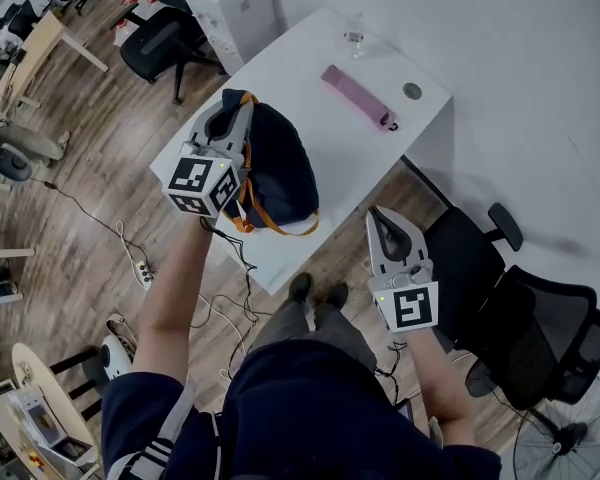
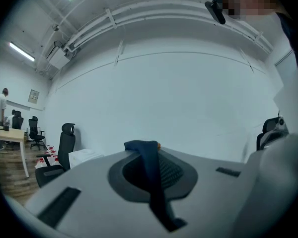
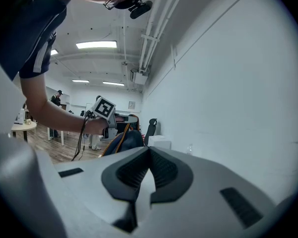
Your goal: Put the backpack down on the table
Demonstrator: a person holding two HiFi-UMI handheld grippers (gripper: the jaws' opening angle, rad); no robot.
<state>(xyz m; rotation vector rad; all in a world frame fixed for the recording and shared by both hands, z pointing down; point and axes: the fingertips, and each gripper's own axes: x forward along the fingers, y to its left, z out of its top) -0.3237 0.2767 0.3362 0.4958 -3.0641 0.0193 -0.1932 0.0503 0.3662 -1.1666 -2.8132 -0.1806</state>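
**What stays out of sight**

In the head view the left gripper (image 1: 232, 108) covers the top and left side of the backpack (image 1: 275, 163). The bag hides the near left part of the counter (image 1: 310, 118), and whether its base touches the counter cannot be told. A small clear item (image 1: 356, 38) at the far end and a round dark spot (image 1: 412, 91) at the right are too small to identify. The fan (image 1: 570, 438), near right, is cut by the picture's edges. The left gripper view shows only a dark blue strap (image 2: 151, 182) between the jaws. In the right gripper view the body of the right gripper (image 3: 148, 150) hides most of the bag.
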